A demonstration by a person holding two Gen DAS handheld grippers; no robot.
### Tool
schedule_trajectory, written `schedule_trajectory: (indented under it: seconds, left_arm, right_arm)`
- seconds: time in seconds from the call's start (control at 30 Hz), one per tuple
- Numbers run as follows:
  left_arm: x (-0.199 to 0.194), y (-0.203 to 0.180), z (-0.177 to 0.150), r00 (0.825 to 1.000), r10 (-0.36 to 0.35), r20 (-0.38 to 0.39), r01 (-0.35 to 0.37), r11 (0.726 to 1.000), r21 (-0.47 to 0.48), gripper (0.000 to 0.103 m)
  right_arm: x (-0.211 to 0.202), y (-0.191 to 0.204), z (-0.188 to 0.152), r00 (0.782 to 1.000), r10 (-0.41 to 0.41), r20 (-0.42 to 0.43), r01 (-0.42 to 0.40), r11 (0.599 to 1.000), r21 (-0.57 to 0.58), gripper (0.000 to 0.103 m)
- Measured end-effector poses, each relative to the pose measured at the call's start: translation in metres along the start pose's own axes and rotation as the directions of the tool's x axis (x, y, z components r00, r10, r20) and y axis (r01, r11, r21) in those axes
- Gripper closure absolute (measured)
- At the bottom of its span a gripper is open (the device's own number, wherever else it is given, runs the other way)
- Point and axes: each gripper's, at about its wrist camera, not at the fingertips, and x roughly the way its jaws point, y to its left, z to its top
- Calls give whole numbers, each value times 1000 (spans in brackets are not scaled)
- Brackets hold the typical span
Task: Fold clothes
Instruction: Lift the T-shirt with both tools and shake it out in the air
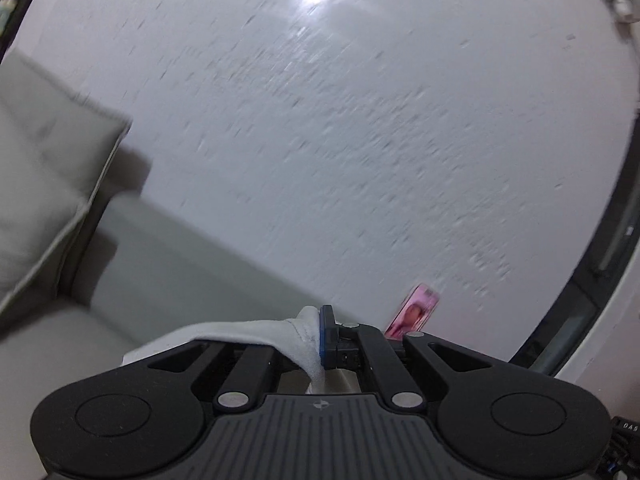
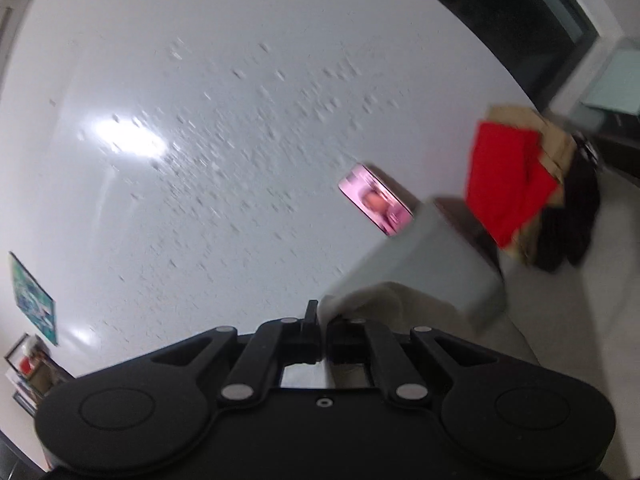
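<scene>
Garment, white cloth (image 1: 256,330), pinched in the closed left gripper (image 1: 326,336) and, by its look, a pale edge (image 2: 332,308) in the closed right gripper (image 2: 322,330), raised before the sofa (image 1: 168,264); advice: keep both grips level and taut.

A grey sofa (image 1: 168,264) carries a cushion (image 1: 44,184) at one end and a red cloth (image 2: 504,180) at the other.
</scene>
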Motion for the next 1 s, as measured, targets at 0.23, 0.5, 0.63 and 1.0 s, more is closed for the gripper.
schedule_trajectory:
  seconds: [0.23, 0.5, 0.63, 1.0]
  left_arm:
    - [20, 13, -54, 999, -3, -49, 6, 998, 65, 103]
    - [54, 119, -217, 924, 201, -327, -217, 976, -15, 103]
    - [62, 165, -282, 833, 280, -477, -328, 944, -19, 103]
    - [13, 176, -258, 859, 209, -468, -277, 957, -81, 103]
  right_arm:
    - [-28, -28, -8, 1000, 1, 27, 2, 997, -78, 100]
    - [31, -172, -129, 928, -267, -259, 278, 961, 6, 100]
    - [38, -224, -186, 844, -368, -391, 410, 912, 25, 100]
    - [13, -191, -193, 837, -408, -364, 405, 910, -88, 100]
